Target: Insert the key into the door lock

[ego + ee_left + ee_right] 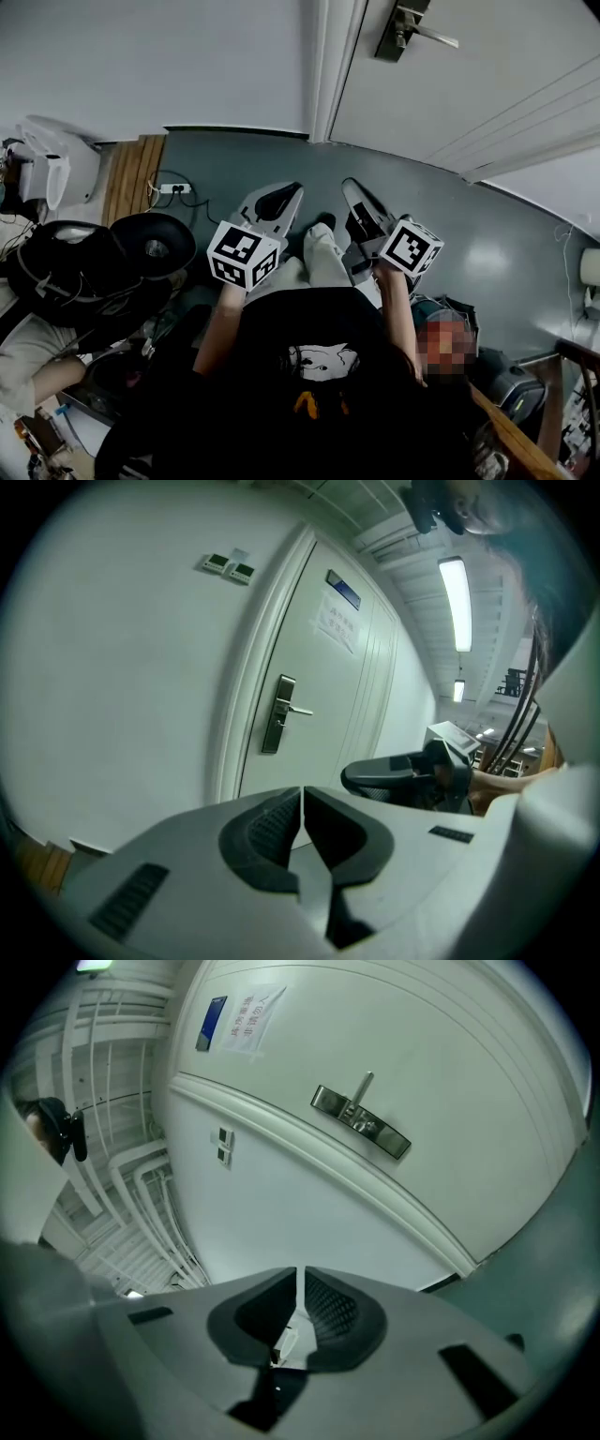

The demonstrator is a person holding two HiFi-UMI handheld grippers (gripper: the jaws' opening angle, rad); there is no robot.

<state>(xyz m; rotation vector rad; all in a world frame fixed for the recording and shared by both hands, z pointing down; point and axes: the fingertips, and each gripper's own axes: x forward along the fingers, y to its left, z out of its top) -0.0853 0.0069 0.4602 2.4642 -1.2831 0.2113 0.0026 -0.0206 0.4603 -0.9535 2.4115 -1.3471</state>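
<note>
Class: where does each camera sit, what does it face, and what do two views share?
Head view: on the head, facing down at floor and door; arms, left gripper, right gripper show.
Left gripper view: on it, facing the door handle; jaws shut.
Right gripper view: same, tilted; jaws maybe on key.
Shared: door handle.

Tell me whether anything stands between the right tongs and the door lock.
Nothing visible does. The right tongs, shut on a small pale piece, perhaps the key, face the door lock, which shows whole above them; only floor lies between.
</note>
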